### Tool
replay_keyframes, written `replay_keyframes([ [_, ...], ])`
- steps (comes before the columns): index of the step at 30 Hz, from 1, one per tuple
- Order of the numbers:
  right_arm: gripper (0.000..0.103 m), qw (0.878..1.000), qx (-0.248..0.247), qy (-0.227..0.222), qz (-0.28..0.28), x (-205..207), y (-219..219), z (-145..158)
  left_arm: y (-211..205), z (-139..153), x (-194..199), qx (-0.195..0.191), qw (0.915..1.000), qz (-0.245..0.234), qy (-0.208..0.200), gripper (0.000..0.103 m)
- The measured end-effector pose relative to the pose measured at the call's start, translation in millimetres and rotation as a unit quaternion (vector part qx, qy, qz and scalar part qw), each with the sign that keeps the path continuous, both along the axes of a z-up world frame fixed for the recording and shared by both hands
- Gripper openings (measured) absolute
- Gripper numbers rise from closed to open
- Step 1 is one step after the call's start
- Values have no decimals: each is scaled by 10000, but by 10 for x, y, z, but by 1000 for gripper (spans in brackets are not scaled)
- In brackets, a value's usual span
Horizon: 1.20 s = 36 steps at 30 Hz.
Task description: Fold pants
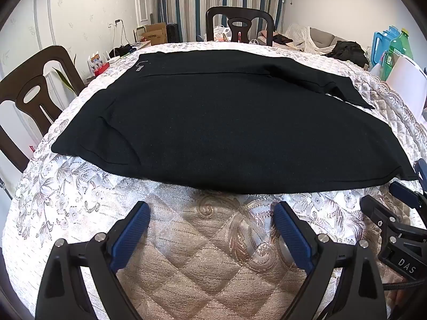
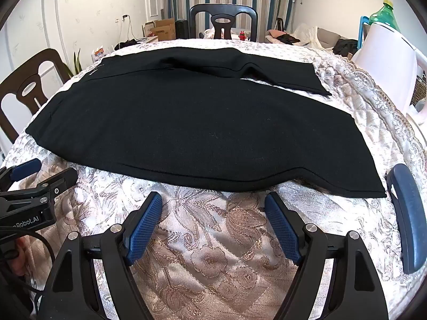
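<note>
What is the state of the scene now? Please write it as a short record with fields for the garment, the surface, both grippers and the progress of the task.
garment: black pants, spread flat, both legs apart toward the right
surface: table under a quilted floral tablecloth
left gripper: open, empty, above the cloth just short of the near edge of the pants
right gripper: open, empty, also just short of the near edge
progress: no fold made yet
</note>
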State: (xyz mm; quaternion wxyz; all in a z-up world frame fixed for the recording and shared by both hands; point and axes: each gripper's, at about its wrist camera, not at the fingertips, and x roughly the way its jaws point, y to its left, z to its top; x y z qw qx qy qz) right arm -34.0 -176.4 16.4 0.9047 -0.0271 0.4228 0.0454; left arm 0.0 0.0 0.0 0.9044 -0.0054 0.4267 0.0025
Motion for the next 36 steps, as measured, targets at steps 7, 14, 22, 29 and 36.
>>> replay_keyframes([
  [7, 79, 10000, -10, 4, -1, 1, 0, 0, -1, -1, -10, 8, 10000, 22, -15, 96],
  [14, 79, 10000, -7, 3, -1, -1, 0, -1, 53, 0, -65, -5, 10000, 38, -17, 96],
  [22, 79, 10000, -6, 2, -2, -2, 0, -2, 13, -4, -58, 16, 10000, 45, -23, 96],
  [29, 79, 10000, -4, 1, -2, -2, -3, -3, 9, -5, -58, 17, 10000, 47, -25, 96],
  [36, 79, 10000, -4, 1, -2, -2, -2, -3, 6, -6, -55, 19, 10000, 49, -26, 96],
])
